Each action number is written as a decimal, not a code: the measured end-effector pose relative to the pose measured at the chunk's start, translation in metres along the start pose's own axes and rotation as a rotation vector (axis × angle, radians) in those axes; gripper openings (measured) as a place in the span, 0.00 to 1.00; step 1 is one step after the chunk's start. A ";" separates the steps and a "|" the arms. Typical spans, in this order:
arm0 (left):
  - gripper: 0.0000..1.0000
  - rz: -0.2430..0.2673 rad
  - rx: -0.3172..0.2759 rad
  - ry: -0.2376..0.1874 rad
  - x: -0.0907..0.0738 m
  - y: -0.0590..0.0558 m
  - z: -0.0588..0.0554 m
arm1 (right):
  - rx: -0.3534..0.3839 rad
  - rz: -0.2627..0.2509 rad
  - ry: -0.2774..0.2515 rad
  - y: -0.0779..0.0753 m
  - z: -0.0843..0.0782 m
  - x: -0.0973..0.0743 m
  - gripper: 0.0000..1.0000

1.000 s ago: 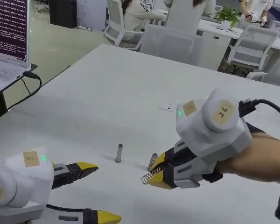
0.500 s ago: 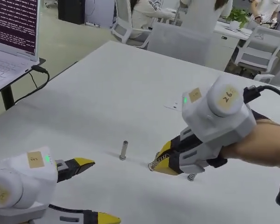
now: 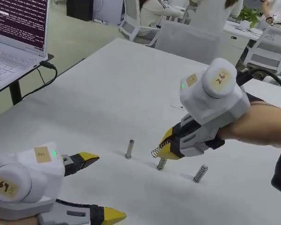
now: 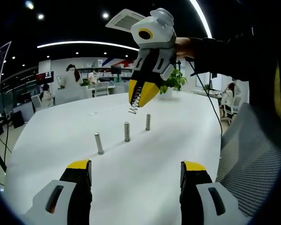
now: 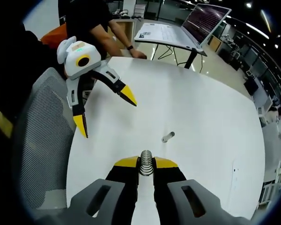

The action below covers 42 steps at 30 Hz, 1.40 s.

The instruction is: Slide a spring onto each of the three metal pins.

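Clamps a spring [image 3: 157, 150] end-out in the right gripper [image 3: 165, 149], raised just above the white table [image 3: 107, 93] near the bare pin [image 3: 129, 149], likely to thread it on. Leaves two sprung pins [image 3: 162, 163] alongside. Parks the left gripper [image 3: 103, 186] aside, jaws apart and empty, out of the way.

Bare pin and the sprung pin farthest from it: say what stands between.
Another sprung pin, in line between the bare pin and the far pin, in the left gripper view.
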State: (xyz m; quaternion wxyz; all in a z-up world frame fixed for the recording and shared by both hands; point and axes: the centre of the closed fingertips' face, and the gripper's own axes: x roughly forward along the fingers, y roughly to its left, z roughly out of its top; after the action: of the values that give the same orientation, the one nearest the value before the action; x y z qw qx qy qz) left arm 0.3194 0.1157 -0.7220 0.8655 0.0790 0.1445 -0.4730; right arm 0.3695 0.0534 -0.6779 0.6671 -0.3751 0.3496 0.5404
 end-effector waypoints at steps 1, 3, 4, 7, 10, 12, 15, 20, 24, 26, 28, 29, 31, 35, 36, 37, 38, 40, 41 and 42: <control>0.74 0.000 -0.002 0.000 0.000 0.000 0.000 | -0.005 0.003 0.007 -0.003 0.001 0.002 0.08; 0.74 0.002 -0.002 -0.002 0.000 0.000 0.001 | -0.004 0.008 0.010 -0.007 0.003 0.004 0.08; 0.74 0.003 -0.001 -0.002 0.000 0.001 0.001 | -0.005 0.011 0.015 -0.009 0.003 0.005 0.08; 0.74 0.005 -0.003 -0.001 0.000 0.001 0.001 | -0.020 0.016 0.034 -0.016 0.005 0.008 0.08; 0.73 0.004 -0.004 0.008 0.000 0.001 -0.002 | -0.018 0.033 0.046 -0.024 0.008 0.014 0.08; 0.73 0.005 -0.005 0.010 0.000 0.001 -0.003 | -0.017 0.040 0.061 -0.029 0.008 0.019 0.08; 0.73 0.005 -0.007 0.013 0.000 0.001 -0.004 | -0.026 0.052 0.081 -0.033 0.010 0.026 0.08; 0.73 0.009 -0.011 0.019 0.000 0.003 -0.006 | -0.032 0.081 0.111 -0.040 0.012 0.039 0.08; 0.72 0.012 -0.013 0.024 -0.001 0.004 -0.007 | -0.037 0.094 0.123 -0.047 0.016 0.046 0.08; 0.72 0.015 -0.014 0.025 -0.001 0.004 -0.008 | -0.042 0.101 0.135 -0.050 0.016 0.050 0.08; 0.72 0.016 -0.016 0.025 -0.001 0.004 -0.008 | -0.045 0.107 0.144 -0.050 0.017 0.052 0.08; 0.72 0.016 -0.017 0.025 -0.001 0.004 -0.008 | -0.041 0.112 0.148 -0.050 0.017 0.054 0.08; 0.72 0.015 -0.020 0.023 -0.001 0.003 -0.009 | -0.045 0.117 0.162 -0.051 0.016 0.058 0.08; 0.71 0.019 -0.029 0.020 -0.002 0.004 -0.011 | -0.052 0.126 0.185 -0.054 0.014 0.063 0.08; 0.71 0.020 -0.031 0.020 -0.002 0.004 -0.011 | -0.054 0.128 0.192 -0.055 0.014 0.065 0.08; 0.71 0.020 -0.032 0.020 -0.002 0.004 -0.012 | -0.055 0.129 0.193 -0.055 0.014 0.065 0.08; 0.71 0.021 -0.036 0.019 -0.002 0.004 -0.012 | -0.055 0.135 0.195 -0.056 0.015 0.067 0.08; 0.71 0.020 -0.039 0.018 -0.002 0.003 -0.013 | -0.062 0.138 0.199 -0.058 0.016 0.069 0.08; 0.71 0.020 -0.041 0.019 -0.002 0.003 -0.014 | -0.065 0.139 0.204 -0.058 0.016 0.070 0.08; 0.71 0.020 -0.042 0.019 -0.002 0.003 -0.014 | -0.071 0.139 0.207 -0.057 0.016 0.070 0.08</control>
State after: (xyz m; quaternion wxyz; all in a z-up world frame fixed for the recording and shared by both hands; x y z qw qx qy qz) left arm 0.3186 0.1233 -0.7345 0.8702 0.0668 0.1620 -0.4605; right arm 0.4389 0.0920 -0.7239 0.5747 -0.4272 0.4224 0.5557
